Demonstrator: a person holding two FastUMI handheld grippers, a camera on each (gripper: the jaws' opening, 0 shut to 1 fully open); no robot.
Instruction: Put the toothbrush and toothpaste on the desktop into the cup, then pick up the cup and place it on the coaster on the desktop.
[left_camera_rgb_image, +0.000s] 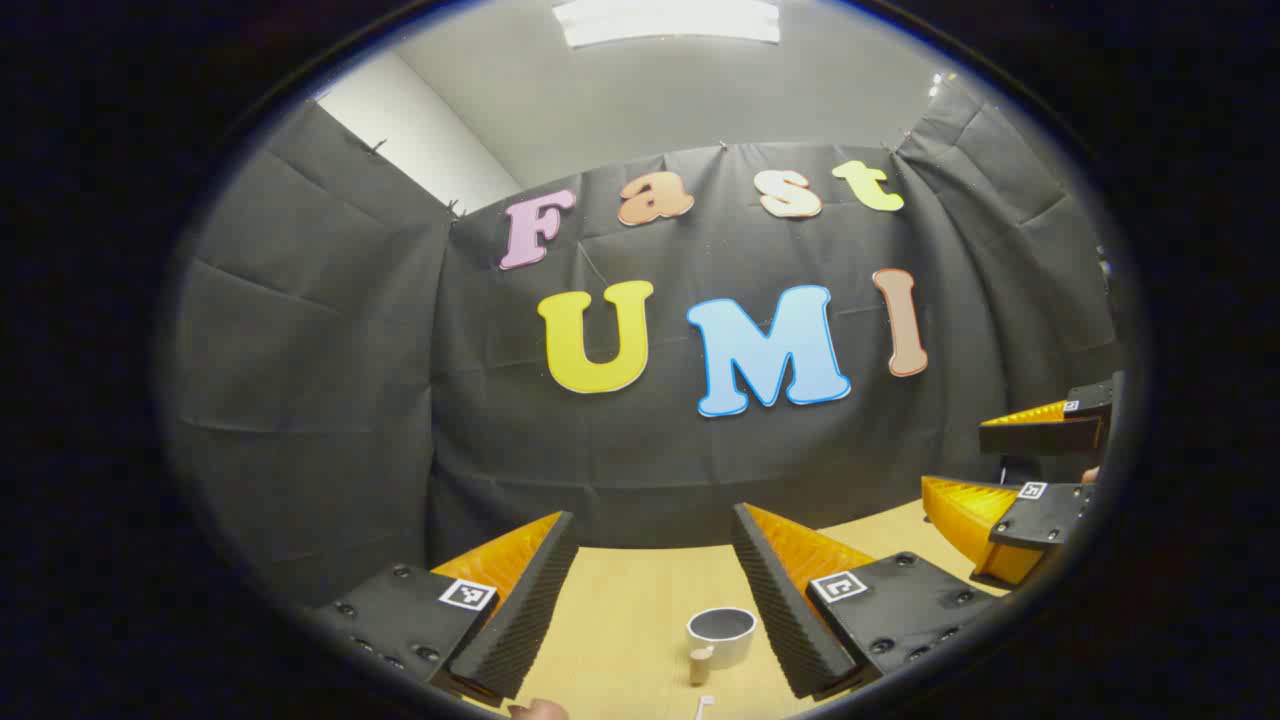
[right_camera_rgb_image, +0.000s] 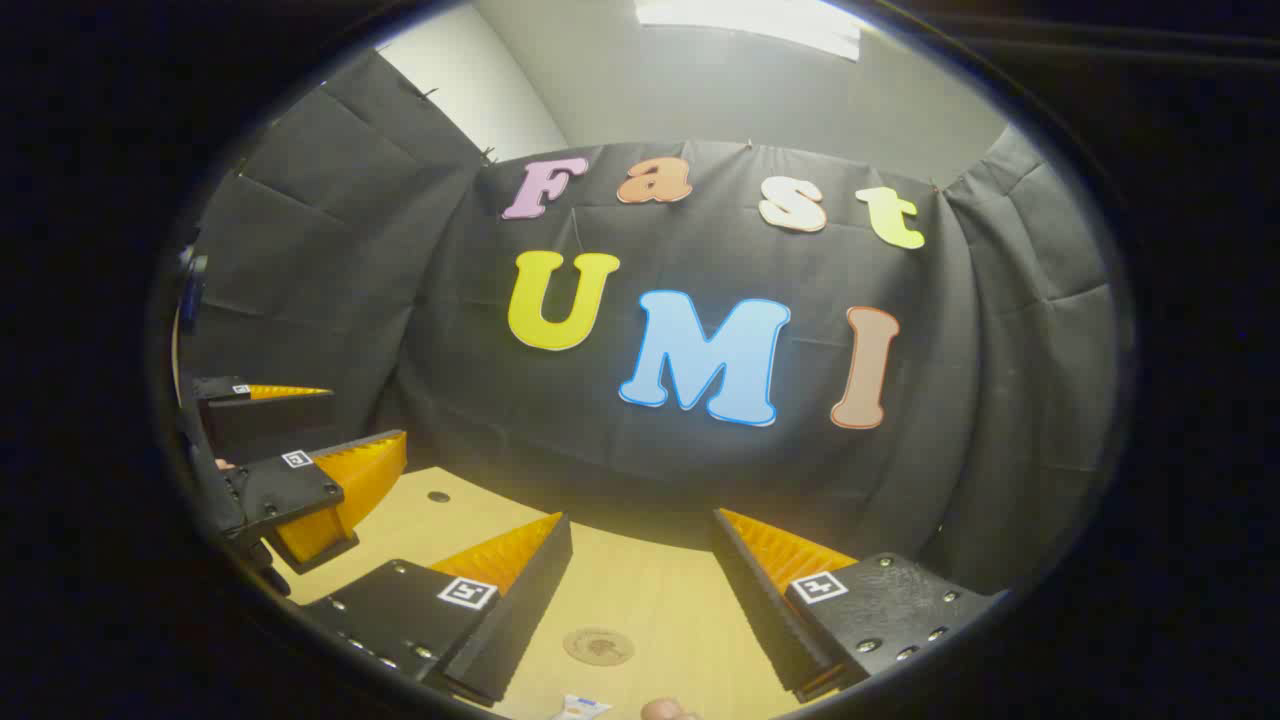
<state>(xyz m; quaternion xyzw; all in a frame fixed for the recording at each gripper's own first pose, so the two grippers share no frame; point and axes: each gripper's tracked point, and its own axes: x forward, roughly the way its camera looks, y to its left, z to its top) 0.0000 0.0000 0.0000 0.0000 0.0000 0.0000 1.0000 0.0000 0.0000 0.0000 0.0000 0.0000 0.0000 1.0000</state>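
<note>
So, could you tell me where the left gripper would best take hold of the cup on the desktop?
Probably across the cup's round wall, coming down from above and behind. It stands upright with its mouth open, and its small handle juts toward the camera, so the sides crosswise to that are free. The left gripper hangs open, its fingers already spread wider than the cup.

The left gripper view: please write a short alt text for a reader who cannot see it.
The left gripper hangs open above a wooden desktop, and a cup with a handle stands on the desk between its fingers. The right gripper, also open, shows at the right edge before a black cloth wall.
</note>
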